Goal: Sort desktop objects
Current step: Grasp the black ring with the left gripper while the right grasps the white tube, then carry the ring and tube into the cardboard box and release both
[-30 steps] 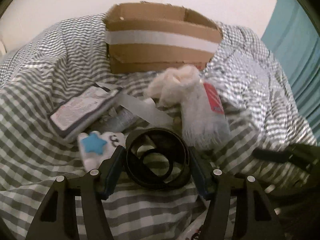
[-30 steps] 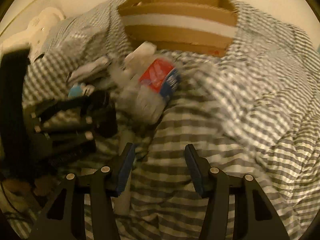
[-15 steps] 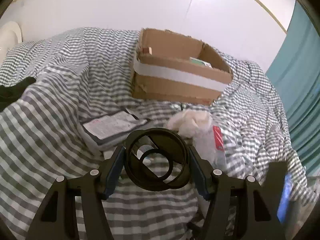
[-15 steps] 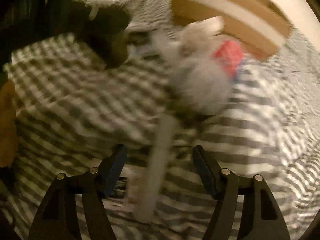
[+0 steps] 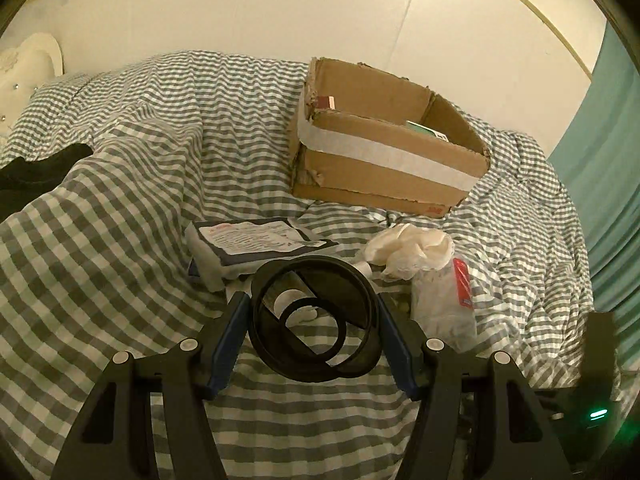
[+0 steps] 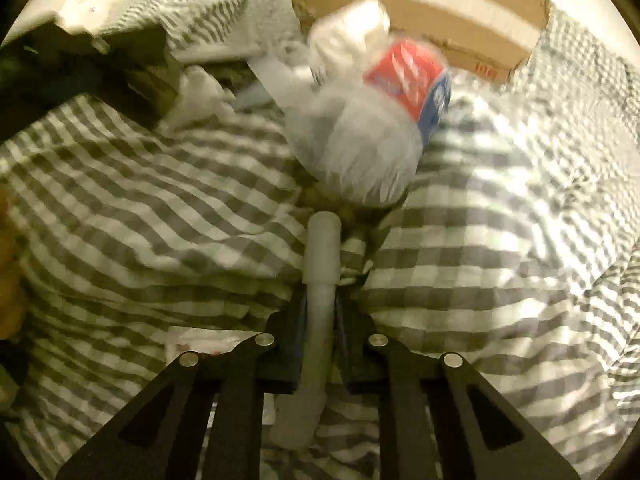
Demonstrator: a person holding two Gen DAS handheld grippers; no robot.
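Nearest in the right wrist view, the right gripper (image 6: pixel 318 320) is closing its jaws on a white marker pen (image 6: pixel 320 276) that runs lengthwise between them, its capped end pointing away over the grey-and-white checked duvet (image 6: pixel 160 200). In the left wrist view the left gripper (image 5: pixel 314 320) holds a coiled black belt (image 5: pixel 316 320) across its width, both blue pads against the coil's outer sides.

Beyond the pen lies a crumpled clear plastic bottle (image 6: pixel 372 136) with a red and blue label, its writing too blurred to read. Behind the belt sit a flat white packet (image 5: pixel 248 246) with small, illegible print and a wad of white tissue (image 5: pixel 412 250).

Farthest stands an open cardboard box (image 5: pixel 384 156) banded with white tape, red marks on its lower edge unreadable; a green-edged item and a small red-topped one show inside.
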